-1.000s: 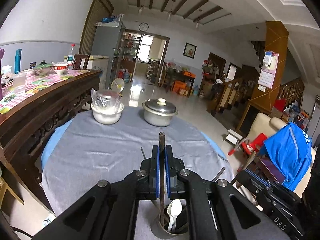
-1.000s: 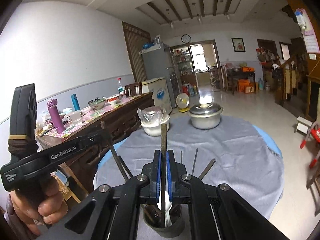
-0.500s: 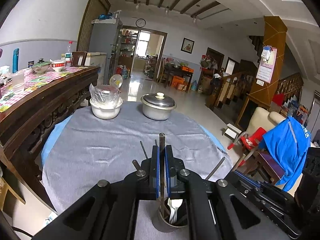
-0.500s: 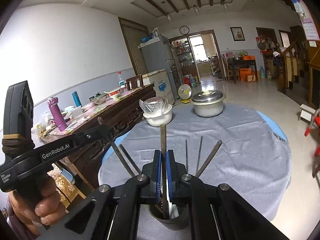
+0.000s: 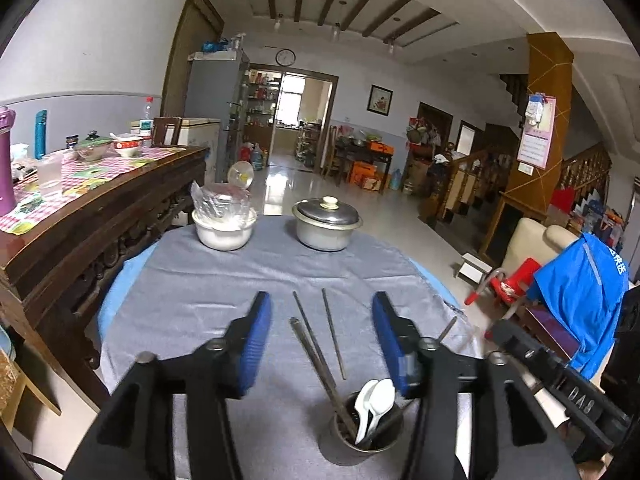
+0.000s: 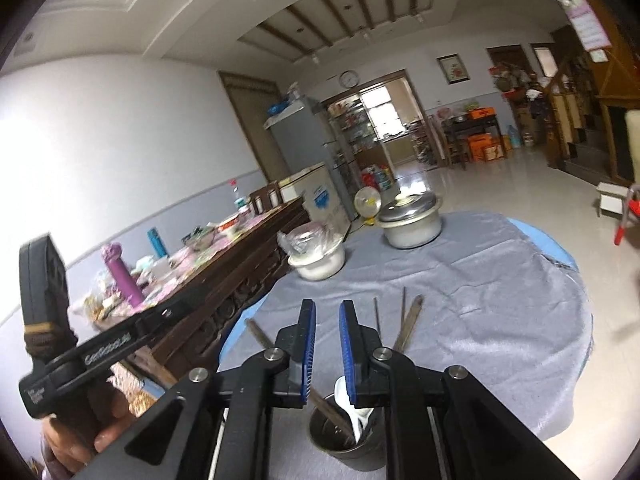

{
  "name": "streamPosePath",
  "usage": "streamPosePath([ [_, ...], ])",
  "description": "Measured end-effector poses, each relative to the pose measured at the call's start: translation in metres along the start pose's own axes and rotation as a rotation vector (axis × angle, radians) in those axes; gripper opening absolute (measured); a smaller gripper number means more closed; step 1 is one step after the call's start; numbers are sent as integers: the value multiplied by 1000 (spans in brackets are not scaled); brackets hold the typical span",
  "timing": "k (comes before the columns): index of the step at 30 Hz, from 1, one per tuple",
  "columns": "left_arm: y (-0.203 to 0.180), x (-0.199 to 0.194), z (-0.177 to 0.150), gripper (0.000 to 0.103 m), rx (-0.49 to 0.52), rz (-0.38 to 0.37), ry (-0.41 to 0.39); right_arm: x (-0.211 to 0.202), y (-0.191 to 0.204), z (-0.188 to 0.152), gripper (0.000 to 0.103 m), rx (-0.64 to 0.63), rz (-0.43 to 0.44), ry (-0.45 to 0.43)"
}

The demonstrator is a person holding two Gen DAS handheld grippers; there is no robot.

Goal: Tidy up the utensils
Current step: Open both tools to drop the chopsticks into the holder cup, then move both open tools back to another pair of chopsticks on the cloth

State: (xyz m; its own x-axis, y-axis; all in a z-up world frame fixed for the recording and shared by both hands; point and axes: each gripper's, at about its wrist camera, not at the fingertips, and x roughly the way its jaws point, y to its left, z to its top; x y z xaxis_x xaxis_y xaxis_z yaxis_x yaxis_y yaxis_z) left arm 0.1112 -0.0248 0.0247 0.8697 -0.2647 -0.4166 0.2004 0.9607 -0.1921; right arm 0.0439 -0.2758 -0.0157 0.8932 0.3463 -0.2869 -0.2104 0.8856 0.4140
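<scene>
A metal utensil cup [image 5: 362, 436] stands on the grey-clothed round table near its front edge. It holds white spoons [image 5: 376, 400] and several dark chopsticks [image 5: 316, 352] that lean outward. My left gripper [image 5: 320, 340] is wide open and empty, just above and behind the cup. My right gripper [image 6: 327, 350] is open a little and empty, directly over the cup [image 6: 346, 446], where a spoon [image 6: 352, 408] and chopsticks [image 6: 408, 322] stick up.
A lidded metal pot [image 5: 326, 222] and a white bowl covered with plastic [image 5: 224, 222] stand at the table's far side. A dark wooden sideboard [image 5: 96, 216] with bottles and dishes runs along the left. A chair with a blue jacket [image 5: 580, 288] is at the right.
Both grippers were shut on a chopstick each over the cup. Both have opened and the chopsticks now rest in the cup. The right view has tilted.
</scene>
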Motion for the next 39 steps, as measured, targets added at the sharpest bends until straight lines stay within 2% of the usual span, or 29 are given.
streamPosePath([
  [6,20,-4,3,64,-29,52,-19,-10,-17,8,14,65,-28,-47],
  [7,25,-5,3,65,-38,60,-21,-11,-19,9,19,72,-31,-53],
  [11,44,-8,5,66,-70,98,-33,-16,-29,11,47,103,-63,-93],
  [18,72,-11,6,72,-107,178,-55,-27,-47,18,47,139,-148,-163],
  [25,99,-1,3,73,-155,243,-32,-29,-80,18,47,216,-200,-166],
  [31,115,21,-7,73,-167,286,30,-24,-109,13,47,295,-223,-140],
  [39,135,62,-26,73,-180,331,142,1,-146,-3,47,392,-239,-55],
])
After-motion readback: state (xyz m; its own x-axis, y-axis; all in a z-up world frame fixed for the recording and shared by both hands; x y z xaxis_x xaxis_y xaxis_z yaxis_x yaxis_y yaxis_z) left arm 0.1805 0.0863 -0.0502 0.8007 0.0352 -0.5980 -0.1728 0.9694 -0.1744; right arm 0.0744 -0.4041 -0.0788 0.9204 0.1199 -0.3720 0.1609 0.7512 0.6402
